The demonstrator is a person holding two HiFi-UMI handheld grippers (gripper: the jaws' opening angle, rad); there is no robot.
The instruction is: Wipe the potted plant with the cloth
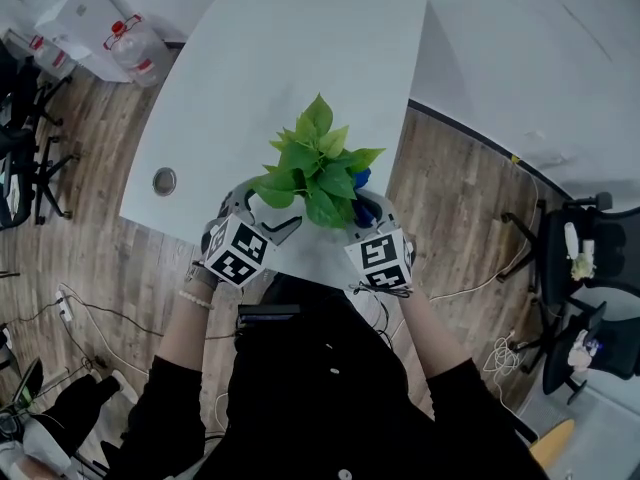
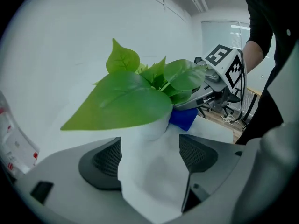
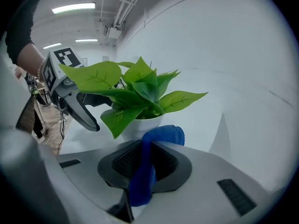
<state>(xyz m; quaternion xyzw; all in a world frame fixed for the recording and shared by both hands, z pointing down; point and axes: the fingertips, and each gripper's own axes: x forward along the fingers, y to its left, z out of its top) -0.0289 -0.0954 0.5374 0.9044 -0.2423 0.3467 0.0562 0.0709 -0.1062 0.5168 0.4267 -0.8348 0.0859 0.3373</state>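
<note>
A small green leafy plant [image 1: 315,163] in a white pot [image 3: 145,125] stands near the front edge of the white table [image 1: 290,58]. My left gripper [image 2: 149,146] is open, its jaws spread wide on either side of the near wall of the pot [image 2: 154,127]; a big leaf [image 2: 124,104] hangs over them. From the plant's right side, my right gripper [image 3: 145,146] is shut on a blue cloth [image 3: 148,162], whose folded top almost meets the pot. The cloth [image 2: 183,118] also peeks out behind the pot in the left gripper view. In the head view both grippers flank the plant.
A round cable hole [image 1: 164,180] lies in the table left of the plant. The table's front edge runs just under my grippers. Water bottles [image 1: 135,48] stand on the wooden floor at the far left, office chairs [image 1: 30,138] at left and right [image 1: 580,268], with cables on the floor.
</note>
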